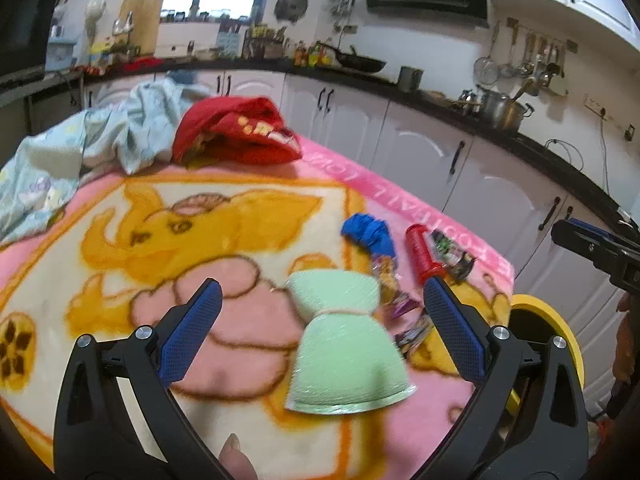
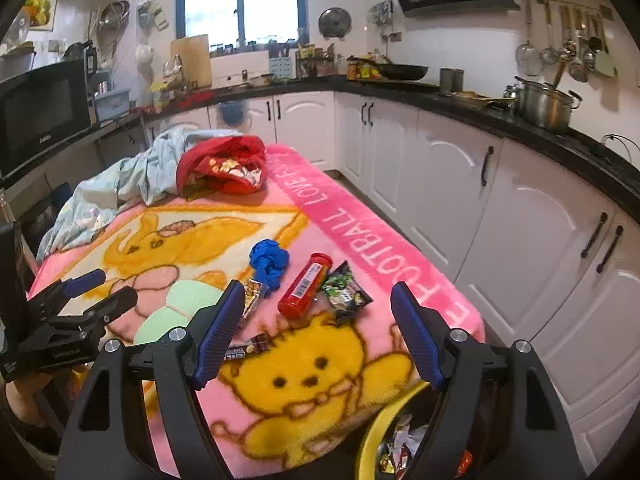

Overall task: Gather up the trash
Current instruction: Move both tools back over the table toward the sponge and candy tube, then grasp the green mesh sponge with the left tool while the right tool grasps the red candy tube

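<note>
Both released, left hand-held gripper (image 1: 322,294) over green foam wrap (image 1: 344,340), right hand-held gripper (image 2: 318,300) nearing red tube (image 2: 306,286) and wrappers mid-worktop; next: clench one, drop into near-right yellow bin (image 2: 374,436).

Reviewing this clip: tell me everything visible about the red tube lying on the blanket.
The red tube is a slim cylinder of glossy, plastic-looking material, with a white barcode label along its side and a red cap at the far end. It lies flat and diagonal on the pink blanket, its side against a dark green snack wrapper. Nothing grips it.
</note>
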`<state>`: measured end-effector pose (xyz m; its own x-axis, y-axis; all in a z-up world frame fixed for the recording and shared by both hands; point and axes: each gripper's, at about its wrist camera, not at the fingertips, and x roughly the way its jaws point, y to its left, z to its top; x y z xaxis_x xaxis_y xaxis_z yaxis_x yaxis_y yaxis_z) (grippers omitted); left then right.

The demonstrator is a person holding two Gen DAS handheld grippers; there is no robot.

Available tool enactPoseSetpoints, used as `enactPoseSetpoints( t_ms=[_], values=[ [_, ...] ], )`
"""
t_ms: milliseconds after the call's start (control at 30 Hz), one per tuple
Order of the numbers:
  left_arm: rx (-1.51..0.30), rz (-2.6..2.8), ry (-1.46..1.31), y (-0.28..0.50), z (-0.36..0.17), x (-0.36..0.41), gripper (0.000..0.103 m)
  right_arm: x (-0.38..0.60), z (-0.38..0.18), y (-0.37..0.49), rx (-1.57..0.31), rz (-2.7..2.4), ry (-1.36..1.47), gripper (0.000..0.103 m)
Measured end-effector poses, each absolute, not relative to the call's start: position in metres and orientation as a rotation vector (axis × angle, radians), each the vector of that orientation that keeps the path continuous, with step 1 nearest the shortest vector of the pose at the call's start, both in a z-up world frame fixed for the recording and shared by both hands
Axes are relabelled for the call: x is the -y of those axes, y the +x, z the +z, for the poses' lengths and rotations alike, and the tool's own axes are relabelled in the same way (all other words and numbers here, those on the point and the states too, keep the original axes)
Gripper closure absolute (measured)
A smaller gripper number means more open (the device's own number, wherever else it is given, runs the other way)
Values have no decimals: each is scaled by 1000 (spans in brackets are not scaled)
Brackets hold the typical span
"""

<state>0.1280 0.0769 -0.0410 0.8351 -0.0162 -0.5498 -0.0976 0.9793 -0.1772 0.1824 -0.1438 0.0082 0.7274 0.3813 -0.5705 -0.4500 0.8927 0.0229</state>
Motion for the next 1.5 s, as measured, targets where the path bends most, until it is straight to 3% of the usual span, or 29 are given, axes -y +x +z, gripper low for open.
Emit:
enactPoseSetpoints(
  t_ms=[100, 167, 333, 467, 733, 1133, 1267, 1400, 1500],
  values=[
    [-616, 46, -216, 132, -49, -82, 11, 130, -1, 196, -625, 471, -138, 32],
    [-635, 39, -224, 135, -55, -84, 11, 121, -9, 205, -648, 476, -153, 40],
    [-692, -12, -264, 145, -68, -83, 25, 107, -32, 235, -726, 480, -162, 51],
    [-734, -55, -292, 154, -75, -80, 33, 99, -46, 254, -789, 482, -126, 53],
    [-804, -75, -305, 173, -88, -77, 33, 82, -67, 284, -872, 466, -116, 55],
    [-849, -136, -364, 182, -103, -81, 37, 70, -91, 307, -960, 449, -88, 65],
    [-857, -183, -385, 181, -103, -80, 52, 66, -93, 307, -969, 453, -85, 65],
    [-862, -197, -381, 181, -104, -77, 56, 62, -99, 310, -1002, 465, -67, 67],
    [-862, -208, -396, 179, -104, -80, 61, 63, -105, 311, -1018, 452, -40, 76]
  ],
)
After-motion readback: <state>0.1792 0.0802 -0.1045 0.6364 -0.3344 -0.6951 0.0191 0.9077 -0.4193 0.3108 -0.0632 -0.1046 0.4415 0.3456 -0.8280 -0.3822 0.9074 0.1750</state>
